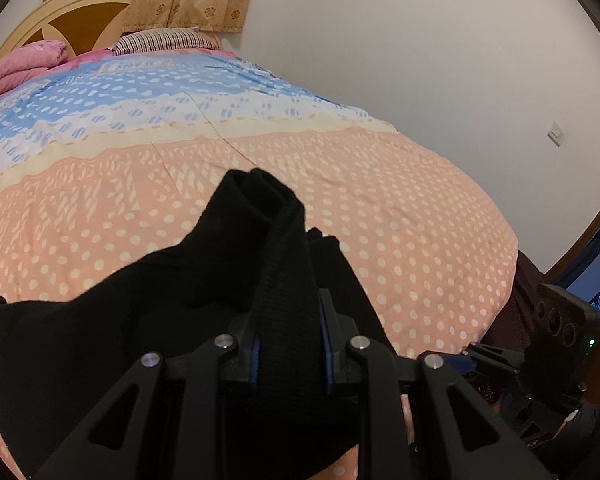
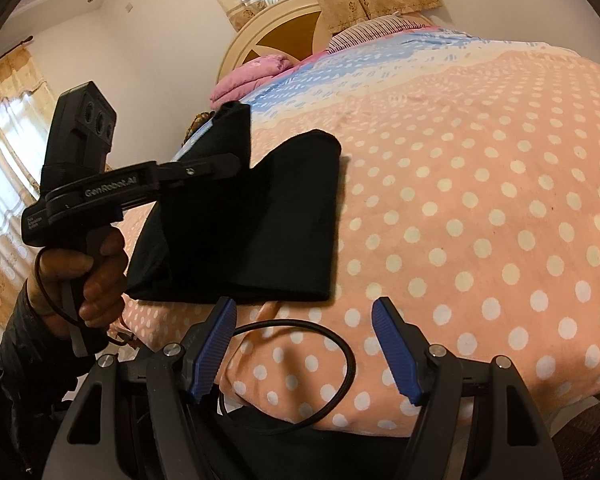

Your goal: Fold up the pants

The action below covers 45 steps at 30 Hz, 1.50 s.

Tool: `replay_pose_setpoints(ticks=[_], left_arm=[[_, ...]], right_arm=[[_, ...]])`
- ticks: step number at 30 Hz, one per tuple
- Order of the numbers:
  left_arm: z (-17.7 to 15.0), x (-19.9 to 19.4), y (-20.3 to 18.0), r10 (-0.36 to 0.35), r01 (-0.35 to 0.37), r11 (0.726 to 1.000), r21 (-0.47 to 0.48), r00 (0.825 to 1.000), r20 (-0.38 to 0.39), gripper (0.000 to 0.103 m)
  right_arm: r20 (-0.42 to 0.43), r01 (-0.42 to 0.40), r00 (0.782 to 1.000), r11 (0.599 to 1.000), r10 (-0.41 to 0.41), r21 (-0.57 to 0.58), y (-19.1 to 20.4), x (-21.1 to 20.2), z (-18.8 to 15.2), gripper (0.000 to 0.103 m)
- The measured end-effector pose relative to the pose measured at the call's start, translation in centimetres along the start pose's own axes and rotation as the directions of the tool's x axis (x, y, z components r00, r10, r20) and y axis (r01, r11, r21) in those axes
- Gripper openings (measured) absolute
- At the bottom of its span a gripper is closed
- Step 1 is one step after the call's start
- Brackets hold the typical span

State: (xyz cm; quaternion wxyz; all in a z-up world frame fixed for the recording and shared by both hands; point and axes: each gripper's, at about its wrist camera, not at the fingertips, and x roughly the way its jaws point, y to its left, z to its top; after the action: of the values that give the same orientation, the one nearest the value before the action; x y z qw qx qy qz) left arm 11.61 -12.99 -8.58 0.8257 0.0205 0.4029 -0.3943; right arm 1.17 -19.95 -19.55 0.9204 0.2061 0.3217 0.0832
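The black pants (image 2: 256, 232) lie partly folded on the polka-dot bedspread near the bed's front left corner. My left gripper (image 1: 290, 320) is shut on a ribbed edge of the pants (image 1: 284, 264) and lifts that part off the bed. It also shows in the right wrist view (image 2: 224, 166), held in a hand, with cloth hanging from it. My right gripper (image 2: 304, 316) is open and empty, just in front of the pants' near edge, above the bedspread.
The bed (image 2: 480, 200) has a peach, cream and blue bedspread. A pink quilt (image 2: 252, 76), a striped pillow (image 1: 160, 40) and a round headboard (image 2: 284, 28) are at the far end. A black cable (image 2: 300, 364) loops below my right gripper. White wall (image 1: 420, 60) stands right.
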Motion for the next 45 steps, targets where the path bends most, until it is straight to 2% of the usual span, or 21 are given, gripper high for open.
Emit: replay_pose_setpoints(ticks=[6,9,12,14,16,20,24,29,34,38,39,40,41,43,45], left_arm=[[-0.6,0.8,-1.4,0.055,-0.055,0.997,0.044,0.998,0.001,0.027],[-1.0,0.7,-2.5,0.060,-0.061,0.996,0.071,0.998,0.014,0.034],[-1.1,-0.4,-3.3,0.029,-0.032,0.995,0.092,0.999,0.040,0.039],[-1.4,-1.4,-3.4,0.028,-0.034,0.995,0.099,0.998,0.063,0.051],[-1.7,-2.9,-2.9,0.038,-0.048,0.994,0.096,0.994,0.101,0.057],[-2.4,-5.7,-0.9,0.101,-0.113,0.992,0.059,0.979,0.177,0.072],[-2.9,-7.6,2.2,0.194,-0.195,0.981,-0.021,0.953,0.233,0.074],[-3.5,-7.9,5.3,0.258,-0.234,0.964,-0.128,0.939,0.227,0.074],[-4.6,-7.5,6.7,0.299,-0.271,0.951,-0.151,0.931,0.211,0.074],[-5.1,-7.7,7.1,0.309,-0.280,0.947,-0.155,0.927,0.214,0.074],[-5.2,-7.8,7.4,0.310,-0.279,0.946,-0.163,0.927,0.213,0.074],[-5.3,-8.0,7.6,0.310,-0.277,0.946,-0.171,0.926,0.214,0.074],[-5.4,-8.1,7.9,0.310,-0.274,0.945,-0.181,0.926,0.216,0.074],[-5.6,-8.2,8.3,0.313,-0.274,0.942,-0.192,0.925,0.214,0.074],[-5.7,-8.1,8.7,0.313,-0.272,0.940,-0.203,0.926,0.209,0.074]], right_arm=[[0.005,0.002,1.000,1.000,-0.002,-0.010,0.0,0.1,-0.1,0.071],[0.015,0.006,1.000,1.000,-0.006,-0.020,0.0,0.0,0.0,0.071],[0.044,0.020,0.999,1.000,-0.019,-0.015,-0.4,-0.4,0.2,0.071],[0.075,0.016,0.997,1.000,-0.017,0.011,-0.9,-1.0,0.5,0.071],[0.124,0.010,0.992,0.999,-0.015,0.043,-1.4,-2.0,0.9,0.071],[0.166,-0.050,0.985,0.995,0.036,0.082,-1.4,-3.1,2.1,0.071],[0.164,-0.070,0.984,0.996,0.061,0.047,0.9,-2.8,4.0,0.071],[0.118,-0.088,0.990,0.994,0.080,0.062,3.6,-0.7,5.7,0.071],[0.034,-0.004,0.999,0.998,0.002,0.063,5.5,2.7,6.9,0.071],[-0.012,0.052,0.999,0.996,-0.052,0.074,5.2,4.2,7.1,0.071],[-0.016,0.048,0.999,0.996,-0.047,0.080,5.0,4.3,7.0,0.063],[-0.023,0.038,0.999,0.997,-0.036,0.069,4.9,4.2,6.9,0.038],[-0.021,0.031,0.999,0.998,-0.030,0.056,5.0,3.9,6.7,0.029],[-0.001,0.022,1.000,0.999,-0.022,0.041,4.8,2.9,6.2,0.018],[-0.006,0.023,1.000,0.999,-0.023,0.040,4.4,2.4,5.6,0.016]])
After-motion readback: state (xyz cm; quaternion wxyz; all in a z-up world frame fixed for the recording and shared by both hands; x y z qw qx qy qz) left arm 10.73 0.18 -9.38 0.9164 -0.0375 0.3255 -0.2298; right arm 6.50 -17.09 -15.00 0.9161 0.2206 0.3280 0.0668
